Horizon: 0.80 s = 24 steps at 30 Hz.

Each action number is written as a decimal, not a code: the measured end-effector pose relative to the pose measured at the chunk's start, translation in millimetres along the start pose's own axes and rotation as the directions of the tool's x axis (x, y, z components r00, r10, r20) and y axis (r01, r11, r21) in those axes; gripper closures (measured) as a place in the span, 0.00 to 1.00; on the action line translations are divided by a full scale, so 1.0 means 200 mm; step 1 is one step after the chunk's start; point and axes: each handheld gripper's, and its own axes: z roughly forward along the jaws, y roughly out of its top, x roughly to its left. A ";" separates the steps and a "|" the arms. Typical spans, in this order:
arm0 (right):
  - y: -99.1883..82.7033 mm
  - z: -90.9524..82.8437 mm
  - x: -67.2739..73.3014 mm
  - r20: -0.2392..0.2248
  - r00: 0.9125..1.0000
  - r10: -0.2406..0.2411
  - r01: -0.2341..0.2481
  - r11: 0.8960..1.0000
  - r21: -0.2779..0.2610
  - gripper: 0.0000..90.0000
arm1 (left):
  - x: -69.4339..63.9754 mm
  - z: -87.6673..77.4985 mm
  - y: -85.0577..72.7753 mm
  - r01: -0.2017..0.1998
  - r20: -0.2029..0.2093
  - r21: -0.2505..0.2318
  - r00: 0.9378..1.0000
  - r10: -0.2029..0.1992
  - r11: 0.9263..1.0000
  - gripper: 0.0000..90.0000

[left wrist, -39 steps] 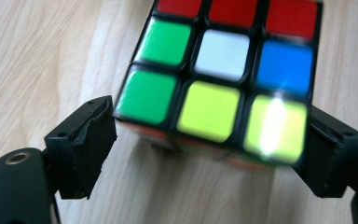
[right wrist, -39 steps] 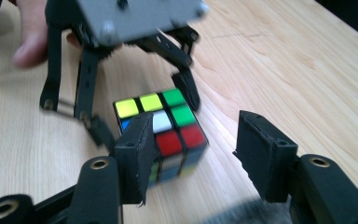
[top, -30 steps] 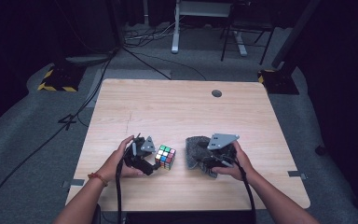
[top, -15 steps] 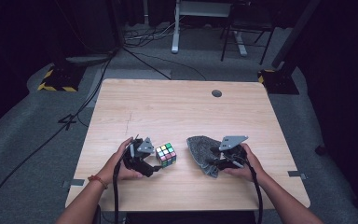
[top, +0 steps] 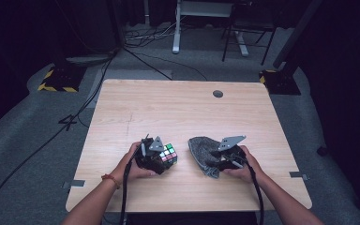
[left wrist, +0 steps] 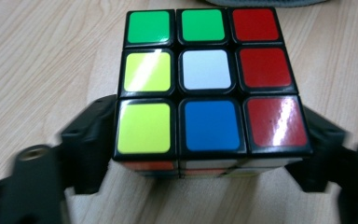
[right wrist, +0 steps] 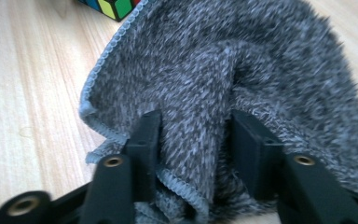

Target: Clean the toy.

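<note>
Bench [top: 178, 108] of pale wood is seen from the high view, with one puzzle cube [top: 168, 155] near its front edge at the left gripper [top: 161, 161] and one grey cloth [top: 201, 149] just to the cube's right, lying at the right gripper [top: 215, 165]. Two hands are counted, one on each tool.

In the left gripper view the cube [left wrist: 208, 84] is pinched between the two black jaws, one on each side wall, while it rests on the wood.

In the right gripper view a fold of the cloth [right wrist: 242, 79] is pinched between the jaws — a thick bunch, not a single edge. If wiping is meant, the cube is best kept squarely clamped and the cloth brought across slowly, so that the fold is not dragged loose.
</note>
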 end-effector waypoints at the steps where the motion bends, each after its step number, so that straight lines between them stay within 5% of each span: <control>1: 0.00 0.00 0.00 -0.005 1.000 0.002 -0.002 1.000 -0.001 0.64 | 0.00 0.00 0.00 -0.001 0.004 0.002 1.000 0.001 1.000 0.30; 6: 0.05 -0.06 0.02 0.023 0.999 -0.040 0.040 0.999 -0.012 0.55 | 0.00 0.01 0.01 -0.023 0.025 0.001 0.999 0.023 1.000 0.36; 9: 0.09 -0.11 0.02 0.088 0.995 -0.041 0.047 0.997 -0.061 0.51 | 0.00 0.01 0.02 -0.035 0.039 0.009 0.999 0.035 0.999 0.37; 12: 0.12 -0.08 0.02 0.138 0.990 -0.034 0.042 0.998 -0.055 0.47 | -0.02 0.01 0.03 -0.058 0.052 0.013 0.997 0.058 0.998 0.37; 19: 0.12 0.06 0.01 0.148 0.989 -0.018 0.014 1.000 0.028 0.46 | -0.03 0.03 0.05 -0.086 0.079 0.018 0.993 0.085 0.996 0.37; 24: 0.09 0.09 -0.02 0.100 0.995 0.023 -0.027 0.999 0.043 0.63 | -0.03 0.05 0.05 -0.076 0.071 0.020 0.995 0.074 0.997 0.36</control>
